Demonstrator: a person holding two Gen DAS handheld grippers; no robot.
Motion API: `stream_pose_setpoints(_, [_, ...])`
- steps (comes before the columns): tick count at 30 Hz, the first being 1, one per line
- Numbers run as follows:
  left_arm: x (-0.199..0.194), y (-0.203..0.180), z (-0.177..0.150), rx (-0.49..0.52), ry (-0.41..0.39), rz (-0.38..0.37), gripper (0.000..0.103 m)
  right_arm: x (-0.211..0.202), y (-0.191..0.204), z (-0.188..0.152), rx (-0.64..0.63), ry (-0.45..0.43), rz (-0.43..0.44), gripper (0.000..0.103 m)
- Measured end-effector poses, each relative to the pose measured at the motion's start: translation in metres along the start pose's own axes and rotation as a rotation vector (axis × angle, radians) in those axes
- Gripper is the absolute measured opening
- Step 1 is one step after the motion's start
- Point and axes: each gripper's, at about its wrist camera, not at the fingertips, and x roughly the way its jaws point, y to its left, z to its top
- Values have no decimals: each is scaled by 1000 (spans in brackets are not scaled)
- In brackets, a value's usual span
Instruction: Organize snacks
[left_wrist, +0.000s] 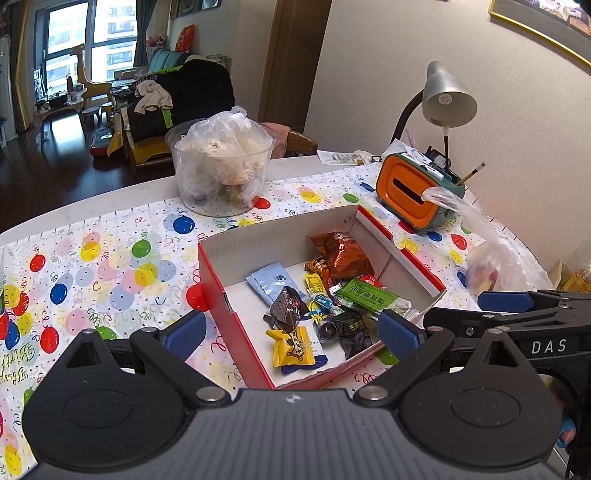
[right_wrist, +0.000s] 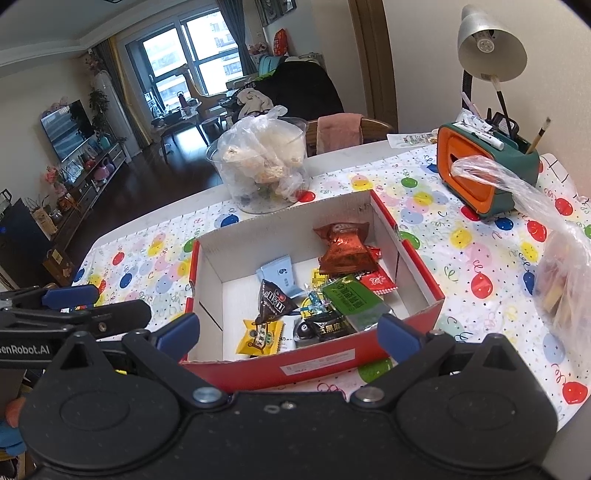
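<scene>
A red cardboard box (left_wrist: 212, 295) (right_wrist: 325, 360) with a white inside sits on the balloon-print tablecloth. It holds several wrapped snacks: an orange-brown packet (left_wrist: 341, 254) (right_wrist: 345, 249), a green bar (left_wrist: 367, 295) (right_wrist: 352, 301), a yellow candy (left_wrist: 291, 347) (right_wrist: 260, 338), a dark M&M's pouch (left_wrist: 286, 306) (right_wrist: 273, 299) and a light blue sachet (left_wrist: 269, 282) (right_wrist: 279, 273). My left gripper (left_wrist: 291, 332) hovers open over the box's near corner, nothing between its fingers. My right gripper (right_wrist: 288, 334) stands open at the box's near wall, also empty.
A clear tub (left_wrist: 221, 166) (right_wrist: 258, 166) with a bagged white snack stands behind the box. An orange and green desk organiser (left_wrist: 413, 192) (right_wrist: 480, 173) and a grey lamp (left_wrist: 447, 96) (right_wrist: 487, 44) are at the back right. A plastic bag of snacks (left_wrist: 491, 258) (right_wrist: 561, 280) lies to the right.
</scene>
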Motion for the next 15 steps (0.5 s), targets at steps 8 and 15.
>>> stream_pose_setpoints(8, [-2,-1,-1,4,-1,-9,100,-2,0,0,5,-2,-5,103])
stream_pose_setpoints(15, [-2,-1,-2,7,4,-23,100,-7,1,-4,23,-3,-18,103])
